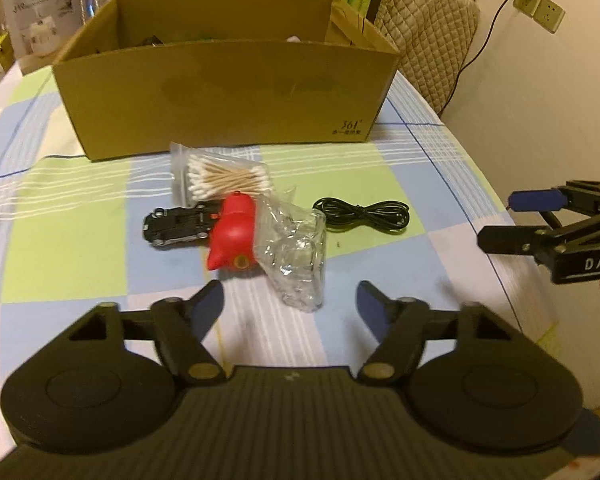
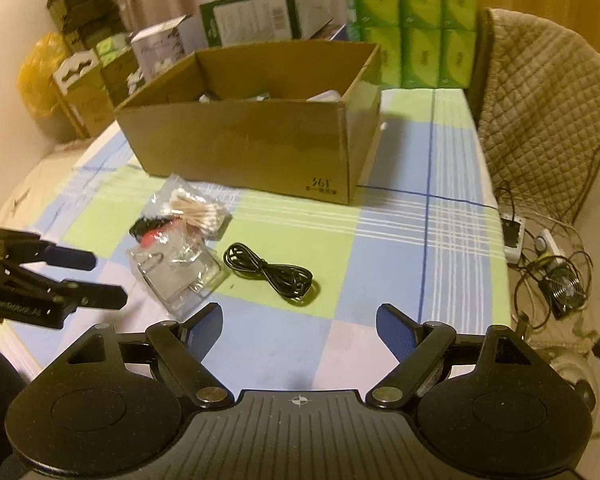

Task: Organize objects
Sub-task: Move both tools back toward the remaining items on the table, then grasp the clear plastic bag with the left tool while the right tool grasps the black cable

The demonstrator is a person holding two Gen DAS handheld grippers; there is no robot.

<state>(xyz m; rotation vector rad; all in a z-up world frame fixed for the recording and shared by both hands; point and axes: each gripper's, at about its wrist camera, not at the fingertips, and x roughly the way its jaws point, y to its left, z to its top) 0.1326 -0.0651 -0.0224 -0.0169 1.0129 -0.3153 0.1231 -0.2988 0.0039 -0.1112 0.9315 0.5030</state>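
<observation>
The left gripper [image 1: 291,300] is wide open and holds nothing. Just in front of its jaws lies a clear bag [image 1: 296,252], crumpled, a bit to the right of the middle. A red toy [image 1: 233,238] lies just ahead of the left jaw and touches the bag. A black car [image 1: 178,227] lies on its back past the toy, to the left, touching it. A bag of swabs [image 1: 224,178] lies farther ahead, right behind the toy and car. A black cord [image 1: 362,214] is coiled ahead of the right jaw, near the clear bag but apart from it.

The box [image 1: 228,92] stands open at the far side, past all of these things, on the checked cloth [image 1: 60,240]. Some things lie inside it, but they are too hidden to name.

The right gripper [image 2: 299,322] is wide open too and holds nothing. The cord [image 2: 272,270] lies just ahead, between its jaws
</observation>
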